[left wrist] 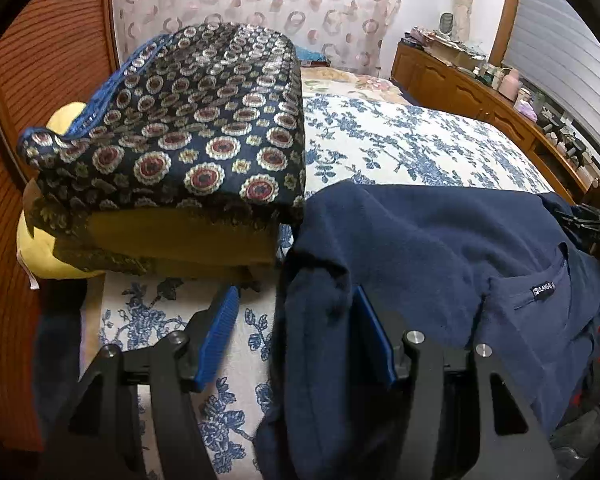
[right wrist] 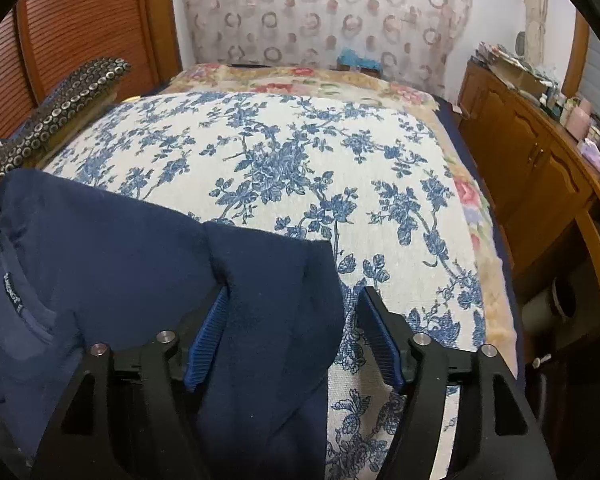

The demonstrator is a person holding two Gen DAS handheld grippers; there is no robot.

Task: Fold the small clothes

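Navy fleece top [left wrist: 412, 248] spread along the near edge of the bed [right wrist: 300, 152], on the white coverlet printed with blue flowers [right wrist: 268, 168], neck opening turned up. Small black neck label [left wrist: 543, 290] with white lettering, too small and distorted to read for certain. Left gripper [left wrist: 296, 332] over the top's left edge, jaws wide apart, one blue ribbed pad [left wrist: 220, 332] above bare coverlet, the other pad against the navy fabric, nothing pinched. Right gripper [right wrist: 292, 336] over the top's right edge, jaws likewise spread, a hump of navy cloth lying between them but not clamped; right pad [right wrist: 380, 340] over bare coverlet.

Just left of the top, touching or nearly touching its edge: folded stack [left wrist: 172, 140] of dark cloth patterned with red and cream medallions, over a mustard layer [left wrist: 180, 236], with a pale yellow piece [left wrist: 36, 252] beneath at the far left. Ribbed reddish-brown wooden panel [left wrist: 28, 80] behind the stack. Beyond the top, across the bed, a second floral cover in cream and pink [right wrist: 312, 80], then a curtain with ring motifs [right wrist: 324, 12]. Well right of the top, a wooden cabinet [right wrist: 520, 136] along the wall, cluttered with small jars and boxes [left wrist: 512, 84].
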